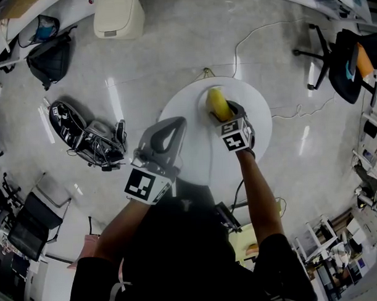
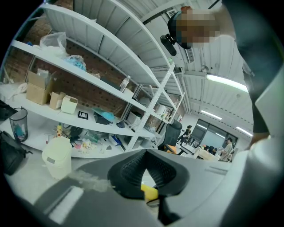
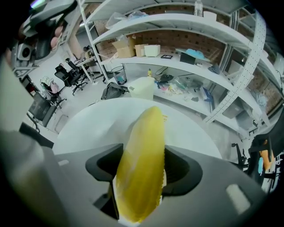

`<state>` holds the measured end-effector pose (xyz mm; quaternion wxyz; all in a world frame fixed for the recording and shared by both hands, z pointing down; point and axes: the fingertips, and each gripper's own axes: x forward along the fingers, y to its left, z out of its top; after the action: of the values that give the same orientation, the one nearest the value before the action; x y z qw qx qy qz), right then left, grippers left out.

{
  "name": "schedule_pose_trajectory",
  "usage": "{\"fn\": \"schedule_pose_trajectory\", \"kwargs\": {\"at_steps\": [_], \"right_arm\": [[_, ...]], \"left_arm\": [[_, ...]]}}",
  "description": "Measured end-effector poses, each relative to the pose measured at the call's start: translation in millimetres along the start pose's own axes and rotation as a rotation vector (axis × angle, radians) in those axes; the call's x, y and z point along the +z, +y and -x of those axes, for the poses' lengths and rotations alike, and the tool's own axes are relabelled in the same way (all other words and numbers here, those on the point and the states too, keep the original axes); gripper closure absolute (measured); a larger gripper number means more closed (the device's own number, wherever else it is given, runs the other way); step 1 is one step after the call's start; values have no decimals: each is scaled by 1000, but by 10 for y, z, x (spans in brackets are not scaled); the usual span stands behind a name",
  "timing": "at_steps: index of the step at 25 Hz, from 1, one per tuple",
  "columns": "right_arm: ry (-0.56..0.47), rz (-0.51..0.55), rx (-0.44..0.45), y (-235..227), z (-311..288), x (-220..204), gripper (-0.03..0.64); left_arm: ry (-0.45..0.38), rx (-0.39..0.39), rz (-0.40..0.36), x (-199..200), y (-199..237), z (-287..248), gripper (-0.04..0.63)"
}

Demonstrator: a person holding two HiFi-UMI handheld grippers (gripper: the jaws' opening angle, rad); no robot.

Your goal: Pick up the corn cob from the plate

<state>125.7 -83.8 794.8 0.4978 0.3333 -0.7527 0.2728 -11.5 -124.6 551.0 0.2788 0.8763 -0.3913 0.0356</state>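
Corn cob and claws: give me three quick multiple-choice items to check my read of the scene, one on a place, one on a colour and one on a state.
1. Where is the corn cob?
A. On the floor
B. Between the jaws of the right claw
C. On a shelf

2. What colour is the top of the round table?
A. Black
B. Red
C. White

3. How do the jaws of the left claw stand?
A. Together, with nothing between them
B. Wide apart around the corn cob
C. Closed on a cup

Answers:
1 B: the right gripper view shows the cob filling the gap between the two pads.
2 C: the head view shows a white round top under the cob.
3 A: the left gripper view shows the pads meeting, with no object between them.
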Motion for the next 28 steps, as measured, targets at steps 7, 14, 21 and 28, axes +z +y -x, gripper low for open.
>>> {"fn": "schedule_pose_trajectory", "kwargs": {"at_steps": [7,14,21,28], "right_arm": [[-14,-17,-10,5,-8,-18,347],[-17,-25,-12,6,-17,-22,351],[-16,-69,-24,-2,23,28,354],[-22,-91,-32,29,44,18,354]], "left_arm": [[-5,2,3,-33,-10,59,594],[-16,6,-2,-3,-30,160,594],[-25,10,-8,8,-41,253,594],[-28,16,-10,-1,-26,332,594]]}}
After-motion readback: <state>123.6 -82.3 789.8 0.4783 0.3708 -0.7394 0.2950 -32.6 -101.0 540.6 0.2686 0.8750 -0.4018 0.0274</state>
